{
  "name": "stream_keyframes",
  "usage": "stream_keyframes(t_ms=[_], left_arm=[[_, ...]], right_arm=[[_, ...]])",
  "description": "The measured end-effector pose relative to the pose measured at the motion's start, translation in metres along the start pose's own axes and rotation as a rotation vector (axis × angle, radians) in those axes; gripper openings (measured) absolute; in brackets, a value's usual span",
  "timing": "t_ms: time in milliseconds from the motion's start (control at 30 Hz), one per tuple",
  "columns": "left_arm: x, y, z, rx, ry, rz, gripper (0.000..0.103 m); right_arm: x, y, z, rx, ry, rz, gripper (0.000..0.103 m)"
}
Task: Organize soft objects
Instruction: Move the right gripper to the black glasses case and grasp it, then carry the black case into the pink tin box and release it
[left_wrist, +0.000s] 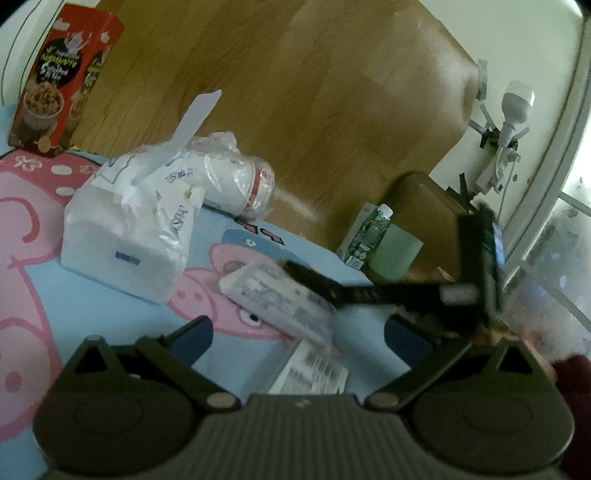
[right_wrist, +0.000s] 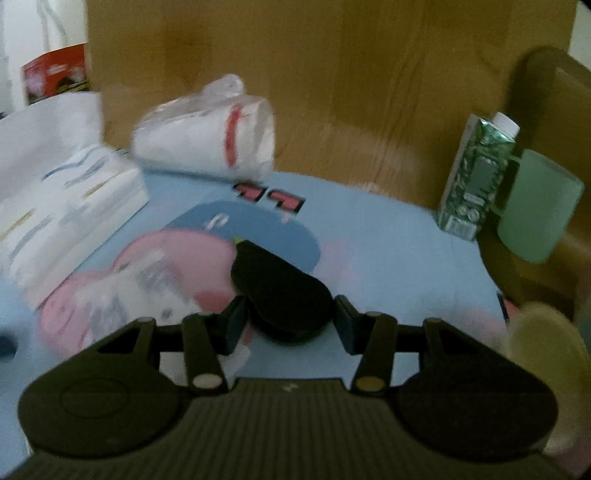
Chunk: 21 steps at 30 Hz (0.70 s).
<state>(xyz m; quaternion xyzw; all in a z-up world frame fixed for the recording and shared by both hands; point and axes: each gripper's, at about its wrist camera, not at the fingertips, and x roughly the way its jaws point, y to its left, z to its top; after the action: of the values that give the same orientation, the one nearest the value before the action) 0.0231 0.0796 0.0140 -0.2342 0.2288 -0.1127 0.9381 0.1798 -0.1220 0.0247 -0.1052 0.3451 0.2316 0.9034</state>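
Observation:
A big white tissue pack in a torn plastic bag (left_wrist: 125, 236) lies on the blue Peppa Pig sheet (left_wrist: 92, 317), with a wrapped white roll (left_wrist: 236, 181) behind it. A small flat tissue packet (left_wrist: 277, 299) lies in front of my open, empty left gripper (left_wrist: 299, 336). The other gripper (left_wrist: 369, 291) reaches in from the right, over that packet. In the right wrist view my right gripper (right_wrist: 290, 321) has its jaws on either side of a black soft object (right_wrist: 280, 291), touching it. The roll (right_wrist: 210, 144) and big pack (right_wrist: 62, 206) lie further left.
A red cereal box (left_wrist: 55, 81) stands at the far left by the wooden headboard (left_wrist: 314, 92). A green carton (right_wrist: 476, 177) and pale green cup (right_wrist: 535, 214) stand at the right by a wooden ledge. A barcoded paper (left_wrist: 314, 376) lies near my left gripper.

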Motion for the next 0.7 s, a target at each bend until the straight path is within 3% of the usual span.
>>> stream_keyframes(t_ms=[400, 567, 700], left_arm=[[-0.006, -0.024, -0.006, 0.143, -0.022, 0.003, 0.102], [-0.012, -0.041, -0.013, 0.211, 0.005, -0.013, 0.101], [-0.024, -0.07, -0.024, 0.194, 0.07, -0.124, 0.101]], right_arm=[[-0.084, -0.021, -0.088, 0.013, -0.086, -0.024, 0.054], [-0.126, -0.022, -0.132, 0.009, -0.119, -0.03, 0.054], [-0.151, -0.015, -0.163, -0.009, -0.156, -0.009, 0.054]])
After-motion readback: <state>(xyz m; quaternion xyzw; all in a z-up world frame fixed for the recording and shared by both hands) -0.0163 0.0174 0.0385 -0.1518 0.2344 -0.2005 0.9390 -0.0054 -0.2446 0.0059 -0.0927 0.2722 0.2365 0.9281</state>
